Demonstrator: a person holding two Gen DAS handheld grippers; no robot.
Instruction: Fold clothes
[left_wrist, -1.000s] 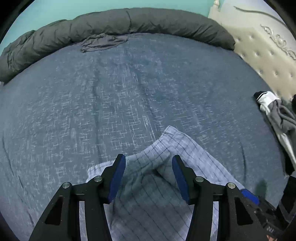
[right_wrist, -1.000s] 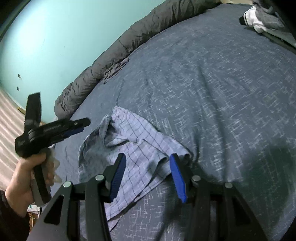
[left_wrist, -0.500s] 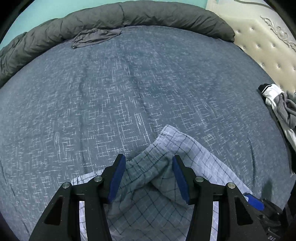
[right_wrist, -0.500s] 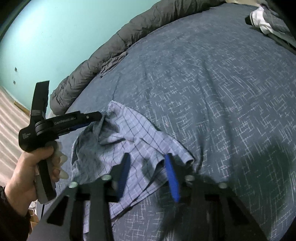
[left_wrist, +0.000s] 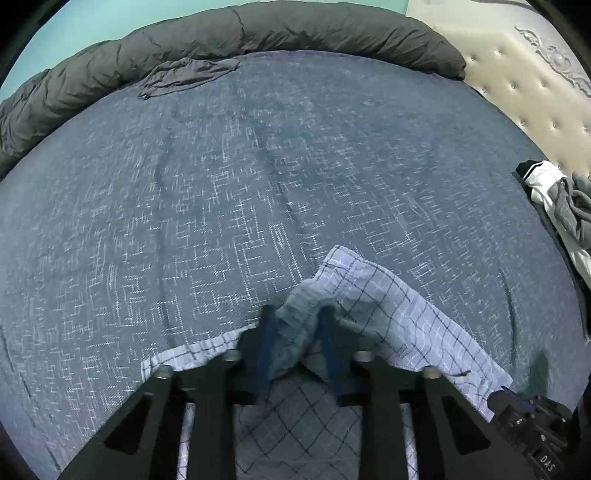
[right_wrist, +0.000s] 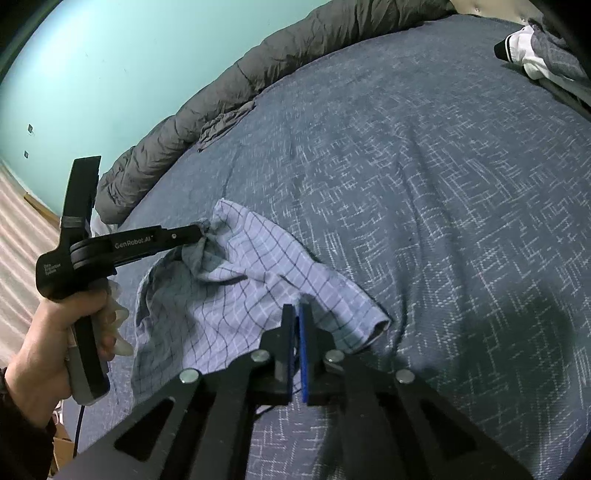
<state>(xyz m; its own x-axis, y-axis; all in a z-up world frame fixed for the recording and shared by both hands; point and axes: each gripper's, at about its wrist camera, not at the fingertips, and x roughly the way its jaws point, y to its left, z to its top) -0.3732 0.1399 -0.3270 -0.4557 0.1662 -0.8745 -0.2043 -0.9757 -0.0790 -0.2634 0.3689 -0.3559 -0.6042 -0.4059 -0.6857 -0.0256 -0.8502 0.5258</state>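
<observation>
Shirt, thin checked cotton, lies crumpled on the woven blue bed. Left gripper fingers pinch a bunched fold; right gripper fingers clamp its edge.

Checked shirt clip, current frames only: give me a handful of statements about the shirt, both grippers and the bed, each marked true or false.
1. The right gripper is shut on the checked shirt. True.
2. The left gripper hangs open above bare bedding. False: its fingers close on a bunched fold of the shirt.
3. The shirt lies neatly folded in a flat rectangle. False: it is crumpled and pulled up at the two gripped spots.
4. A dark grey duvet is rolled along the far edge of the bed. True.
5. The white and grey clothes lie on top of the checked shirt. False: they sit apart from it, near the padded headboard.
</observation>
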